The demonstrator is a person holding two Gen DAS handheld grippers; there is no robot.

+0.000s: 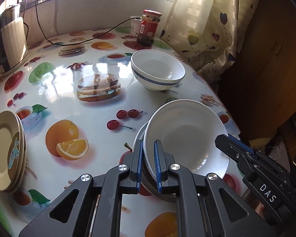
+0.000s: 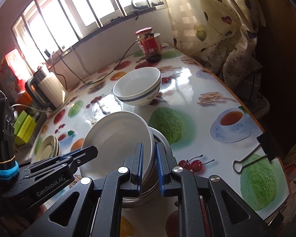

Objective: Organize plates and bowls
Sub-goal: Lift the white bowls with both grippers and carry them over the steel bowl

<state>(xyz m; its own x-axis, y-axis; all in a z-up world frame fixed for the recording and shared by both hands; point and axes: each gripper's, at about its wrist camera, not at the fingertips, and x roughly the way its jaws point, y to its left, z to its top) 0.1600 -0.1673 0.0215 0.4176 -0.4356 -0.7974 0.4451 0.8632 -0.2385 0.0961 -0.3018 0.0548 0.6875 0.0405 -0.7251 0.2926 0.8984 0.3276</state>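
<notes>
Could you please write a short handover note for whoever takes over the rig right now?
Left tongs: shut on the white bowl's left rim.
Right tongs: shut on its right rim.
The bowl sits tilted over a metal dish at the table's near edge.
Striped bowl stands alone further back; beige plates are stacked at far left.
Left: set the white bowl down, then group the bowls.

Deep plate (image 1: 187,134) over metal dish (image 2: 161,138); bowl (image 1: 157,69) behind; jar (image 1: 149,27) farther back.
</notes>
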